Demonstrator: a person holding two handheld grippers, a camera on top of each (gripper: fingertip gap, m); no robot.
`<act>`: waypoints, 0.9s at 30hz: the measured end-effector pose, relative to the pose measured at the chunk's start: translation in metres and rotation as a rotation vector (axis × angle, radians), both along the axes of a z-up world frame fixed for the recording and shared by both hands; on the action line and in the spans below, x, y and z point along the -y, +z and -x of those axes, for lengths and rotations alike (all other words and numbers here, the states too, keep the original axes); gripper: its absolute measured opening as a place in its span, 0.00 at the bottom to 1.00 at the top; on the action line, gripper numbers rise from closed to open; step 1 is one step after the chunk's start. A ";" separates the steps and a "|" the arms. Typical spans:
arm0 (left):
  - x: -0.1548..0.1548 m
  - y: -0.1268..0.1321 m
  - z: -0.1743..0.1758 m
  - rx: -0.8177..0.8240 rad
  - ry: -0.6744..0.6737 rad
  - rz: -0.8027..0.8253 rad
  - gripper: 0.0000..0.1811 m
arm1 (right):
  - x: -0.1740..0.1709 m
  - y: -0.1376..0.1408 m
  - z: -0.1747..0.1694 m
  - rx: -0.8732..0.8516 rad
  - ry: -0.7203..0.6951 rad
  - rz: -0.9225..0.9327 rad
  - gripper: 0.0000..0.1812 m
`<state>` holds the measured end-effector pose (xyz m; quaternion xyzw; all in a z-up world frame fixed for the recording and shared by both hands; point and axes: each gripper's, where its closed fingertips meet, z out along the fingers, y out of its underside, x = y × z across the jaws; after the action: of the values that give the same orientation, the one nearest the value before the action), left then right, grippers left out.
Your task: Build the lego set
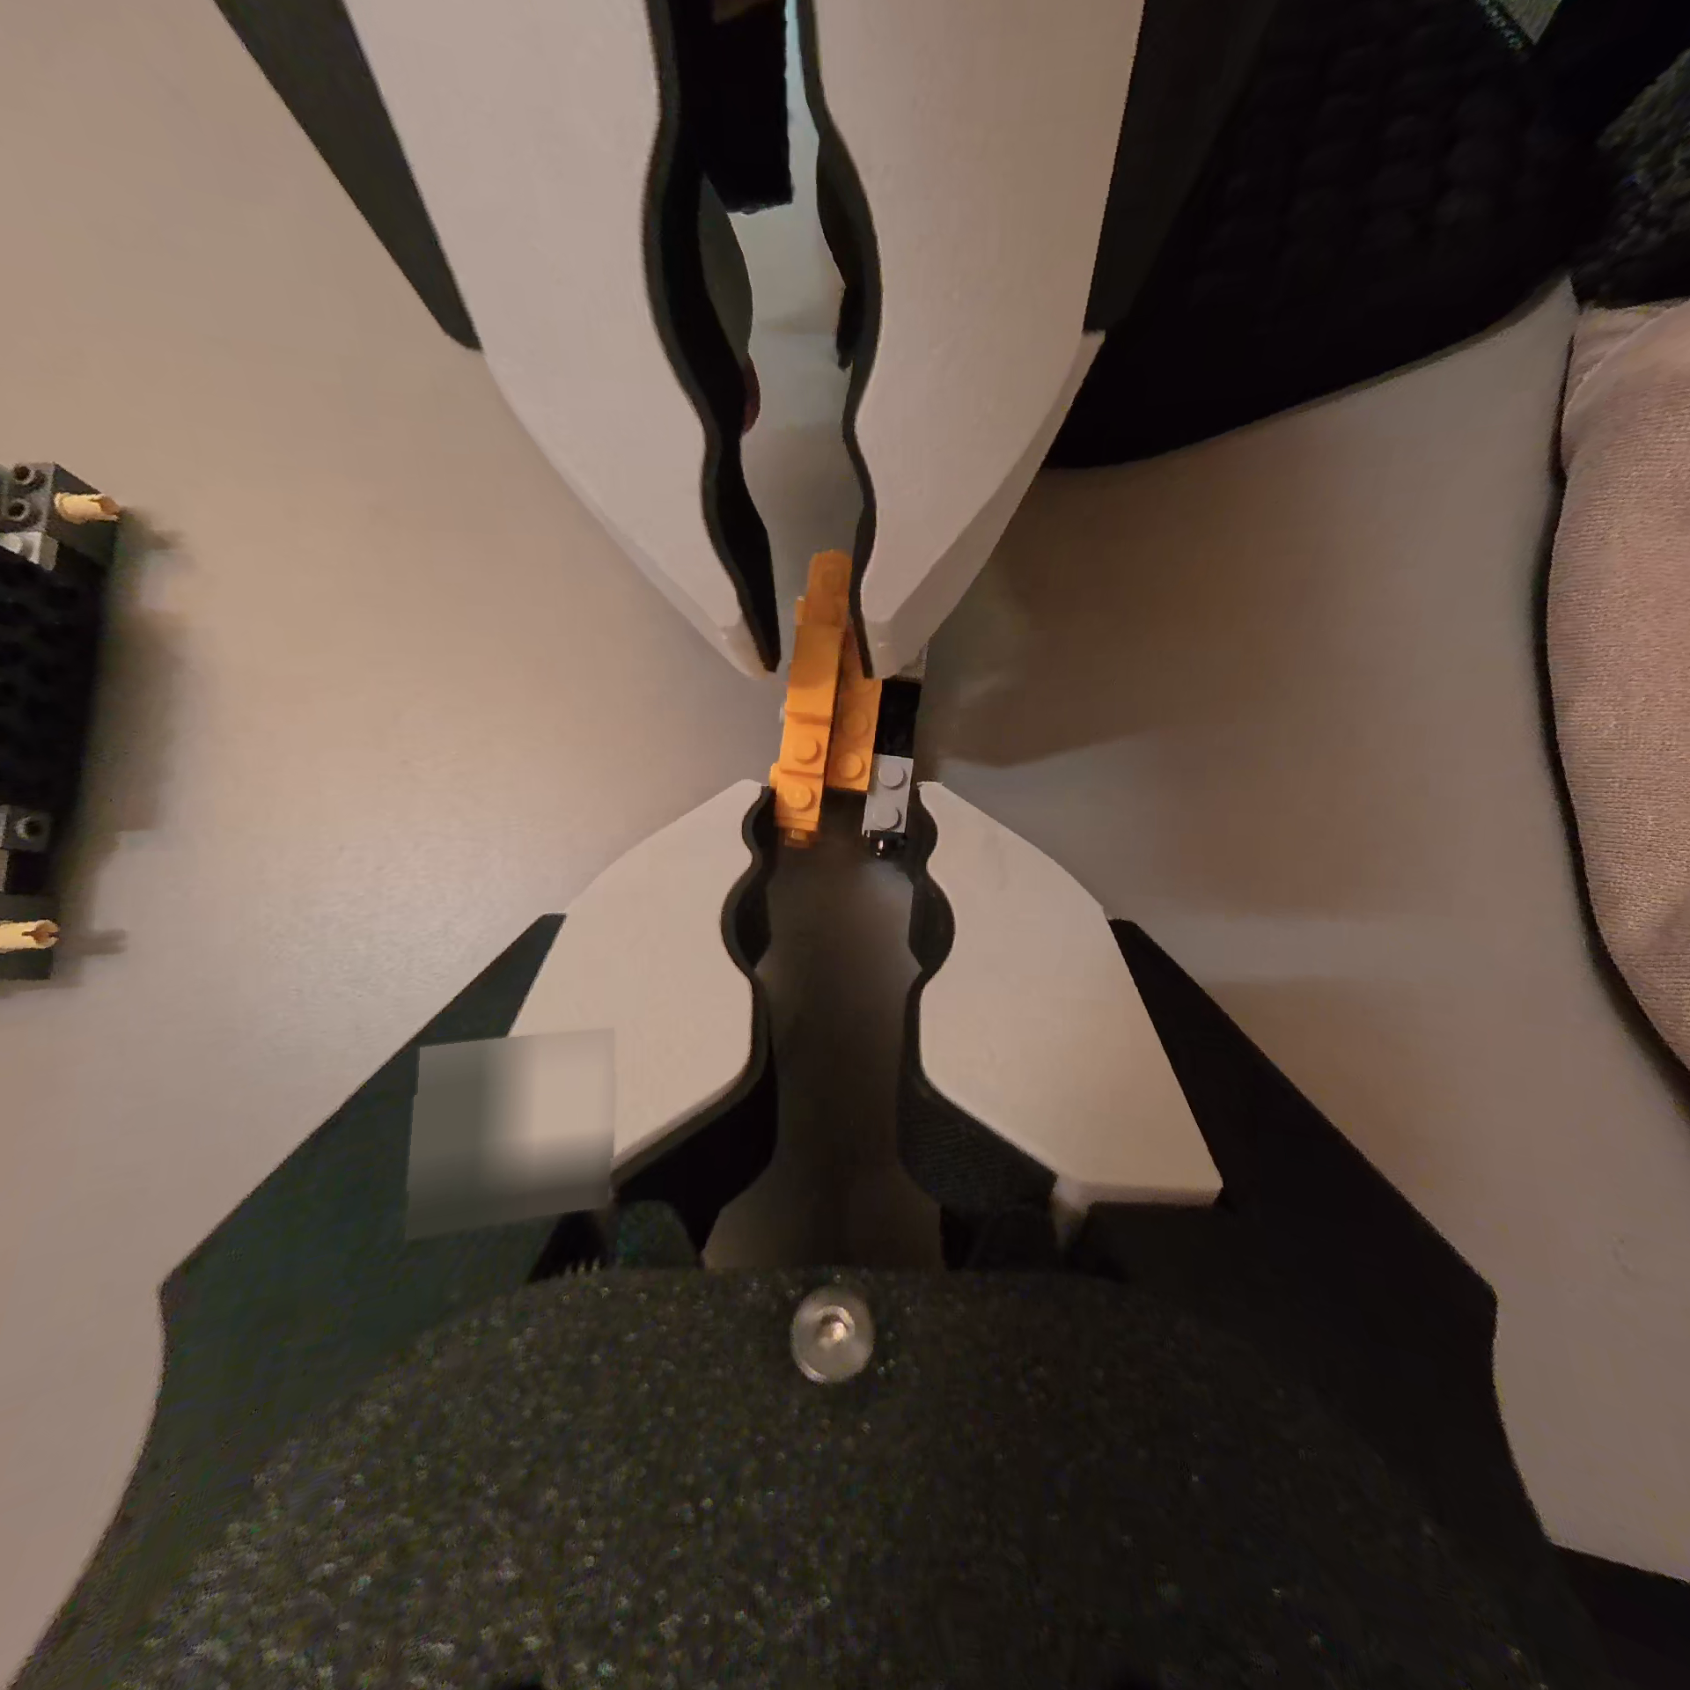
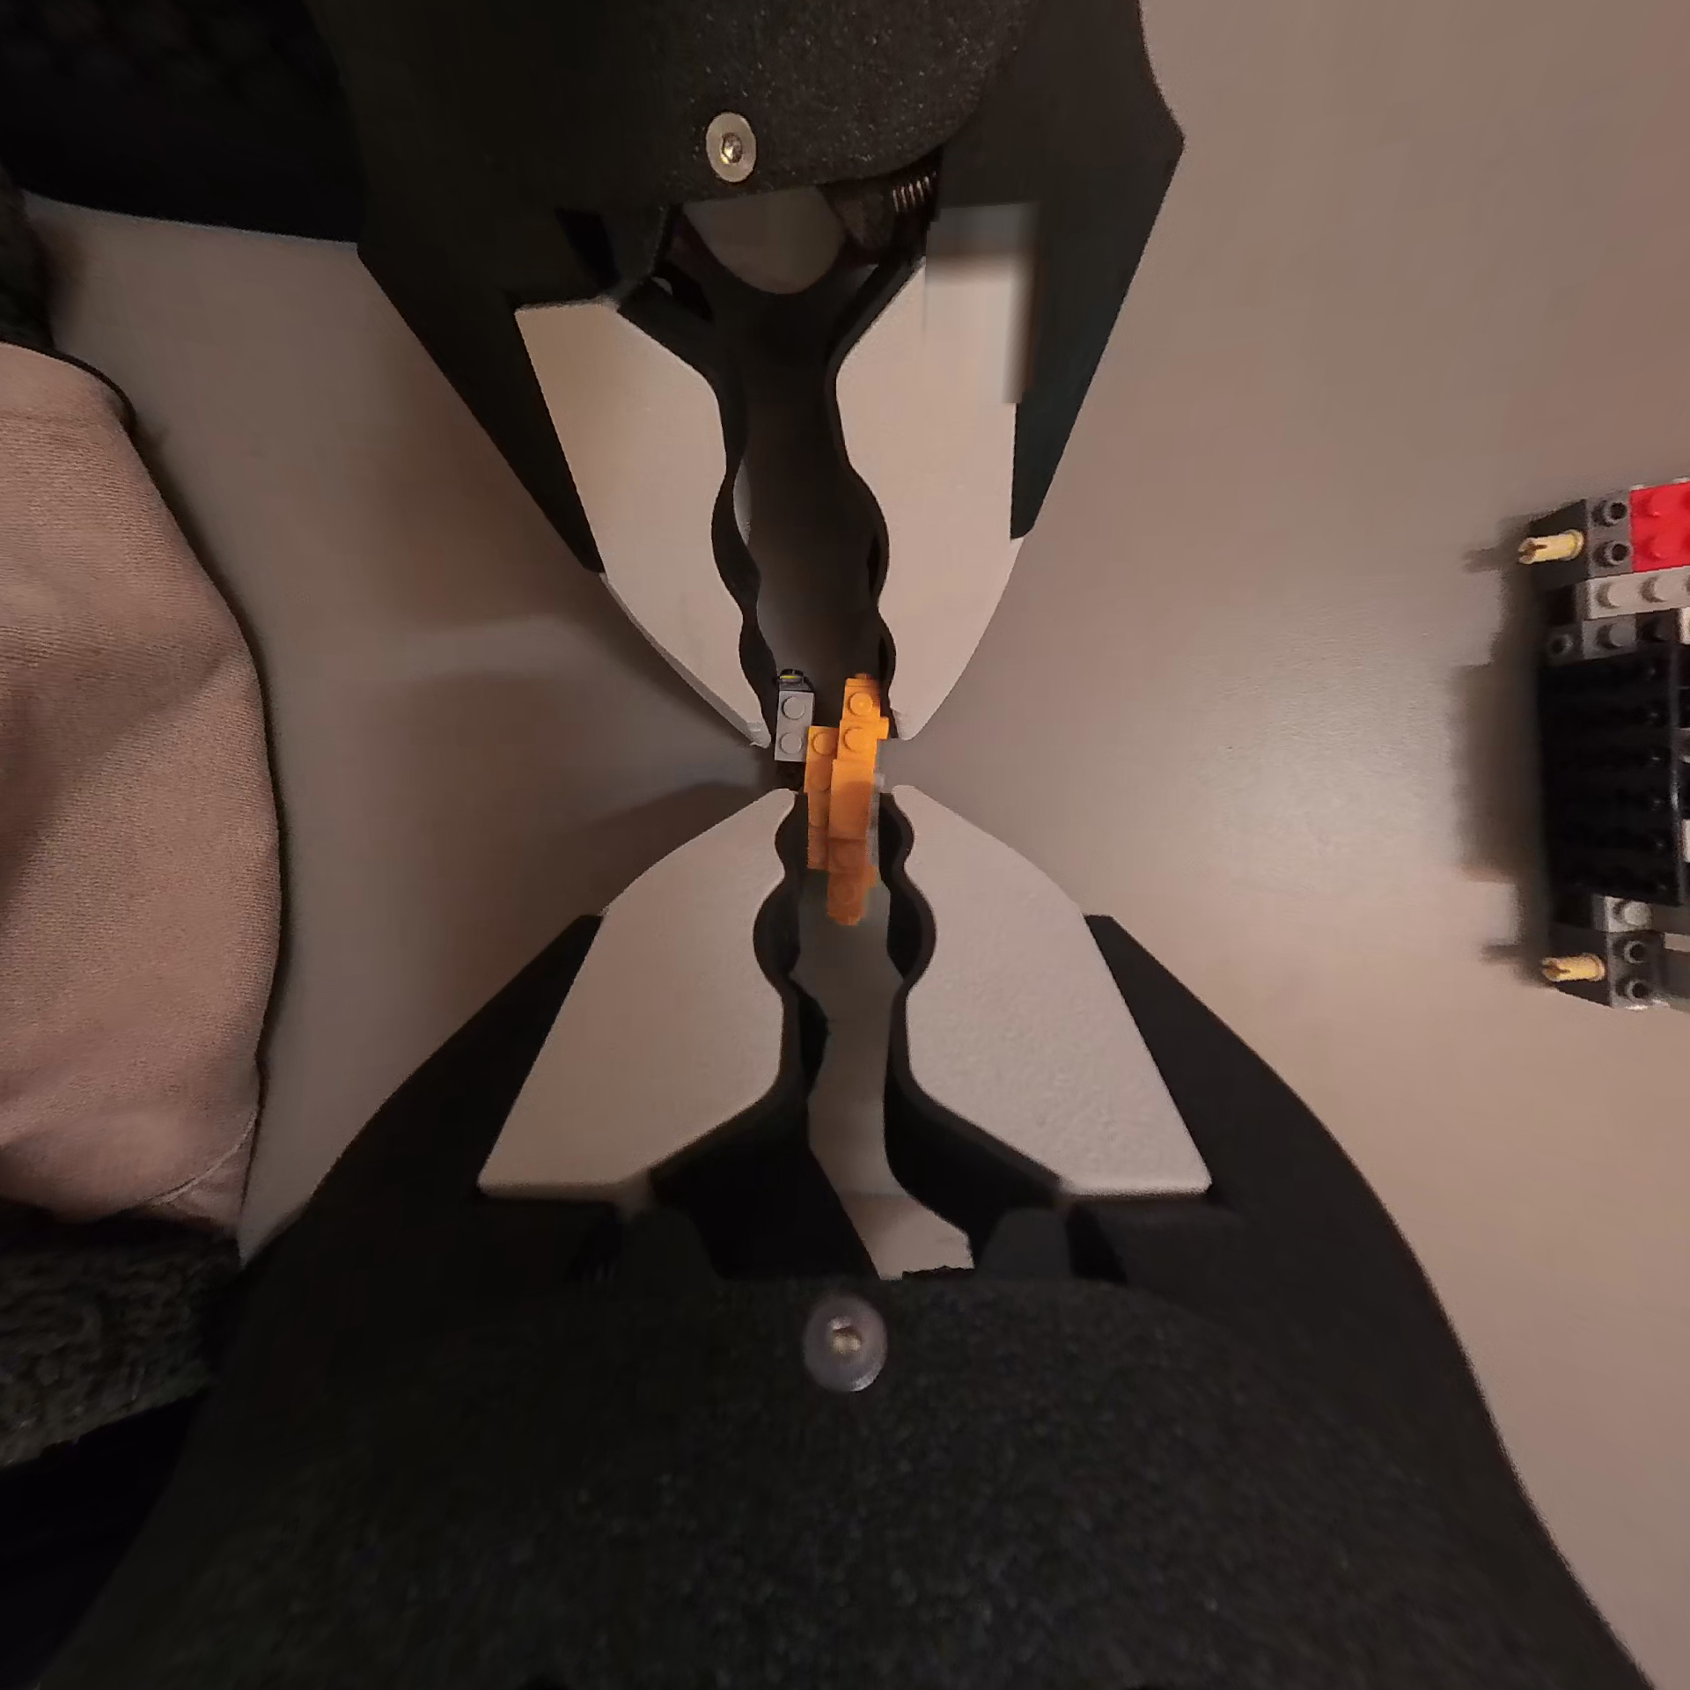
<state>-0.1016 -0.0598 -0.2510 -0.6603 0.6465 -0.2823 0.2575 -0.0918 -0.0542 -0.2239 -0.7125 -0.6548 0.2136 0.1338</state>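
A small assembly of orange plates (image 1: 809, 732) with a grey plate (image 1: 889, 791) and a black piece at its side hangs between my two grippers, which face each other tip to tip over the pale table (image 1: 366, 686). My left gripper (image 1: 837, 791) is shut across the orange and grey end. My right gripper (image 1: 823, 658) comes in from the top, shut on the other orange end. In the right wrist view my right gripper (image 2: 843, 803) pinches the orange plates (image 2: 846, 805), the grey plate (image 2: 792, 732) is beside them, and the left gripper (image 2: 828, 732) is opposite.
A larger black and grey Lego build (image 2: 1609, 768) with a red brick (image 2: 1660, 540) and tan pins lies on the table to one side, also at the left wrist view's left edge (image 1: 46, 713). Beige fabric (image 2: 119, 823) and a dark fleece sleeve (image 2: 91, 1326) lie on the other side. My left and right fingertips are right by each other.
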 end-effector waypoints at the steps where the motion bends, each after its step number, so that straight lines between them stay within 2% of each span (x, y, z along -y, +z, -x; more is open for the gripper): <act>1: 0.000 0.000 0.000 -0.001 -0.003 0.001 0.15 | 0.000 0.001 0.000 -0.008 -0.005 0.013 0.08; 4: 0.004 0.001 0.001 -0.003 -0.025 0.001 0.15 | 0.005 0.009 -0.001 -0.061 -0.026 0.132 0.11; 9: 0.017 0.009 0.001 0.009 -0.115 0.005 0.15 | 0.014 0.016 -0.009 -0.151 -0.084 0.523 0.19; 12: 0.027 0.012 0.002 -0.003 -0.170 -0.001 0.14 | 0.025 0.017 -0.003 -0.172 -0.103 0.776 0.24; 14: 0.031 0.012 0.003 -0.014 -0.199 -0.008 0.15 | 0.030 0.017 0.001 -0.171 -0.110 0.881 0.26; 20: 0.038 0.020 0.003 -0.013 -0.241 -0.032 0.15 | 0.046 0.008 0.007 -0.121 -0.063 0.968 0.25; 27: 0.039 0.026 0.002 0.003 -0.265 -0.074 0.15 | 0.055 0.010 0.009 -0.133 -0.020 1.011 0.19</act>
<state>-0.1040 -0.0989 -0.2250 -0.5589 0.7377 -0.2906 0.2430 -0.1006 -0.1093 -0.2135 -0.6793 -0.4526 0.5475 -0.1842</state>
